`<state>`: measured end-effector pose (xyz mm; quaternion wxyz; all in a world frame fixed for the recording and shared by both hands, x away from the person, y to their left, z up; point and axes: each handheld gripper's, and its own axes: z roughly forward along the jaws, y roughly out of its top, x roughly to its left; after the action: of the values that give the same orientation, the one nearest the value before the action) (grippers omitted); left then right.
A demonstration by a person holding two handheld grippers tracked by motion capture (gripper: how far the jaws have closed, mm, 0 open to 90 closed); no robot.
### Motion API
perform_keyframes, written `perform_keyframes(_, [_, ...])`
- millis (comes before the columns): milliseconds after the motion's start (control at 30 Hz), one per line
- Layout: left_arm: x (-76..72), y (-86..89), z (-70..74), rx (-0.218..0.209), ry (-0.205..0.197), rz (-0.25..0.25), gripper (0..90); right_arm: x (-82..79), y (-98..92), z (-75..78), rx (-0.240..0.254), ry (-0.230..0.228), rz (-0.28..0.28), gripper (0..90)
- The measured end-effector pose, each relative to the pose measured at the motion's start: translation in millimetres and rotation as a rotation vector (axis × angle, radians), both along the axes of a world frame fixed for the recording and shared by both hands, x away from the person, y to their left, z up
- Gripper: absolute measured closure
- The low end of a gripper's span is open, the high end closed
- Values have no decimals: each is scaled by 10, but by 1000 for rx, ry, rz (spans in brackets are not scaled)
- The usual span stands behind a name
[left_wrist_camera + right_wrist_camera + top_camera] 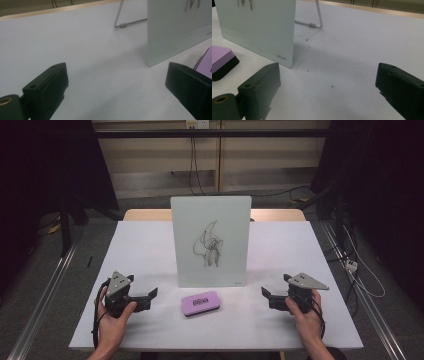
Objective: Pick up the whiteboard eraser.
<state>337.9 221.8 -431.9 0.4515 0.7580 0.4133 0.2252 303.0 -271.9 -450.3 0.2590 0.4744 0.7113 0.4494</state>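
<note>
A small whiteboard (210, 240) stands upright on a wire stand at the middle of the table, with a black scribble (209, 246) drawn on it. In front of it lies a purple eraser (200, 303) with a black base. My left gripper (150, 298) rests on the table left of the eraser, held by a hand, its jaws wide apart and empty. My right gripper (266, 296) rests to the eraser's right, also open and empty. The left gripper view shows the board's lower corner (175, 30). The right gripper view shows the board (259, 27) and the eraser's corner (222, 61).
The table (140, 255) has a white cover and a wooden strip at its far edge. The board's wire stand (317, 20) reaches back behind it. Dark floor, cables and frame rails surround the table.
</note>
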Motion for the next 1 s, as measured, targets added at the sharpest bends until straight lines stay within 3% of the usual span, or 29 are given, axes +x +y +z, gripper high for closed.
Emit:
perform_keyframes(200, [19, -27, 13, -5, 22, -35, 71, -1, -5, -3, 6, -2, 6, 57])
perform_keyframes(367, [58, -94, 12, 15, 23, -72, 71, -2, -10, -5, 11, 0, 14, 57])
perform_keyframes(500, [71, -137, 25, 26, 46, -91, 78, -7, -13, -6, 11, 3, 14, 57])
perform_keyframes(567, [83, -176, 29, 32, 47, -109, 84, -9, -16, -7, 9, 5, 15, 57])
perform_keyframes(667, [121, -245, 45, 18, 60, -174, 84, -19, -22, -4, 12, 5, 15, 57])
perform_keyframes(800, [137, -312, 58, 11, 81, -194, 84, -34, -34, -4, 12, 5, 15, 57])
perform_keyframes(1000, [165, -403, 120, 41, 73, -264, 84, -34, -39, -6, 13, 7, 11, 57])
